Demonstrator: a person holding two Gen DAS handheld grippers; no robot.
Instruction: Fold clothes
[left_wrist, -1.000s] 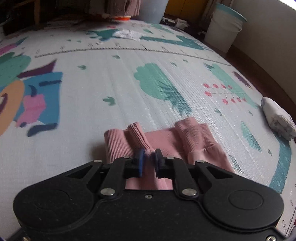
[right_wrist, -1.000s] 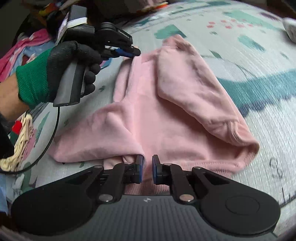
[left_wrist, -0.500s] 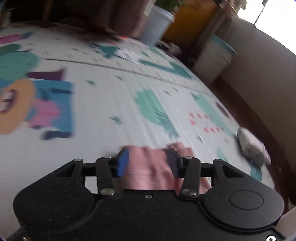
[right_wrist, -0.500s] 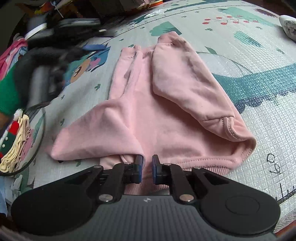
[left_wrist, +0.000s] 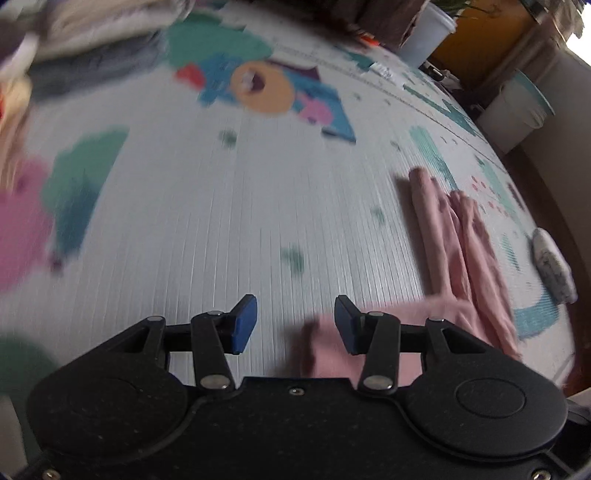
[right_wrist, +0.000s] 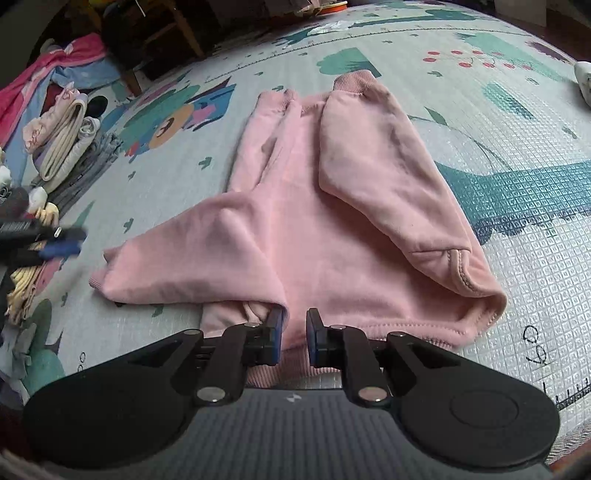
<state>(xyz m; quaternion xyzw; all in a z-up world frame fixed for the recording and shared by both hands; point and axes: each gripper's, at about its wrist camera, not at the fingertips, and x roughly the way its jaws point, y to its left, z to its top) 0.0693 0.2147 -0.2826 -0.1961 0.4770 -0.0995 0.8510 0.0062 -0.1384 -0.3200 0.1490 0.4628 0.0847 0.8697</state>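
The left gripper, black with blue pads, has its jaws standing well apart with nothing between them; only bare mat shows in the gap, and the edge of the pink cloth lies just behind its right finger. In the right wrist view this gripper appears blurred at the far left edge, off to the side of the garment.

The right gripper, of the same black build, has its jaws close together with a narrow gap, and the ribbed hem of the garment sits in that gap. Whether the pads actually press the cloth cannot be told.

The pink fleece sweatshirt lies flat on the patterned foam play mat, its hem towards the right gripper. Both sleeves are folded inward over the body: the right-hand one lies diagonally with its cuff near the far edge, and the left-hand one forms a pointed flap sticking out to the left. A heap of other clothes lies on the mat's left side.
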